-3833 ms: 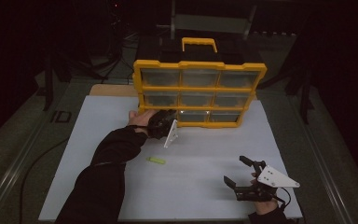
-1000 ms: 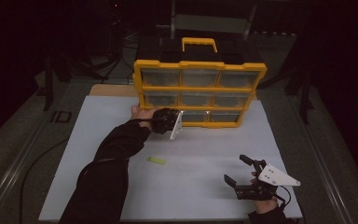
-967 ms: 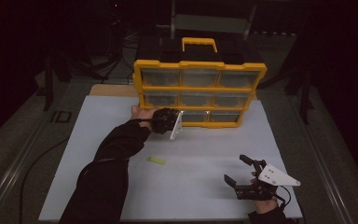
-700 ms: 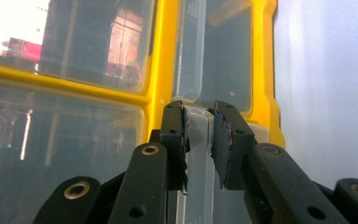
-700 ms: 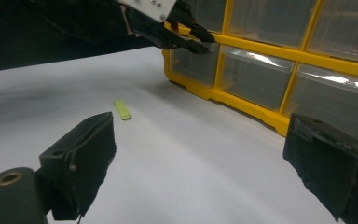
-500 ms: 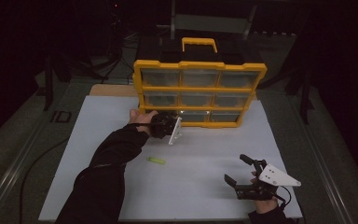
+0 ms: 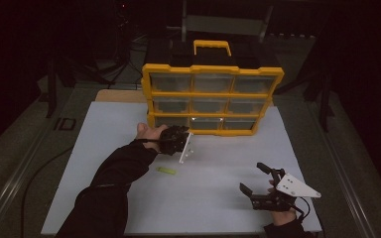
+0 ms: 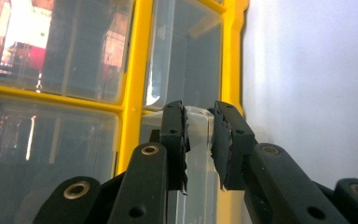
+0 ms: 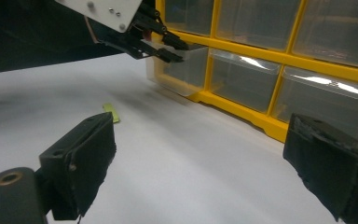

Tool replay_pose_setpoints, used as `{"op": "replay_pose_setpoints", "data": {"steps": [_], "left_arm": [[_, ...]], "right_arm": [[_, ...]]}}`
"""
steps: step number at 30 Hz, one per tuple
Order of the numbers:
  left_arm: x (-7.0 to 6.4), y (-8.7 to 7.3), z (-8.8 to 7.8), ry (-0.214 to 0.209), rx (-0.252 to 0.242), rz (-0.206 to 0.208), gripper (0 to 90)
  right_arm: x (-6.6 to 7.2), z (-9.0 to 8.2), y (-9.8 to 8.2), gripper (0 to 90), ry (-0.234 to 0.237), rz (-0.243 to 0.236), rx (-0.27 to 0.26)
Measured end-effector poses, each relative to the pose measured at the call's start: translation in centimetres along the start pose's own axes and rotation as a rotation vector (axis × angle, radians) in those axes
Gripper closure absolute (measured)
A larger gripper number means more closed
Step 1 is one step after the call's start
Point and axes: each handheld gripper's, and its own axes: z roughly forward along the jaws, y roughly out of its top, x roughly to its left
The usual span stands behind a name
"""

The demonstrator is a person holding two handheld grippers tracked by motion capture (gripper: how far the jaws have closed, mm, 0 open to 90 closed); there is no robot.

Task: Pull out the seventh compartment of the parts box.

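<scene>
A yellow organiser (image 7: 213,95) with clear drawers stands upright at the back of the white board (image 7: 104,124). My left gripper (image 7: 186,131) is at its bottom-left drawer (image 7: 171,121). In the left gripper view the jaws (image 8: 199,140) pinch the drawer's clear front tab (image 8: 198,119). The right gripper view shows that drawer (image 9: 186,70) slid partly out of the frame, with the left gripper (image 9: 173,48) on its front. My right gripper (image 7: 252,177) rests open at the near right of the board, and its jaws (image 9: 205,163) stand wide with nothing between them.
A small yellow-green piece (image 7: 166,170) lies flat on the board near the left forearm, also seen from the right gripper (image 9: 112,112). A black box with a yellow handle (image 7: 211,45) sits behind the organiser. Dark floor surrounds the board.
The left hand has drawn back a little toward the near side, still pinching the drawer's tab, and the drawer has come out with it. The right gripper has stayed put.
</scene>
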Motion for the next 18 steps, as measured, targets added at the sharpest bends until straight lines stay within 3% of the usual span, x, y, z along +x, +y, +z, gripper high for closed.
{"op": "replay_pose_setpoints", "data": {"steps": [18], "left_arm": [[-0.9, 1.3, -1.9, -0.042, -0.013, -0.017, 75.2]], "right_arm": [[0.1, 0.2, 0.0, 9.1, 0.015, 0.004, 0.004]]}}
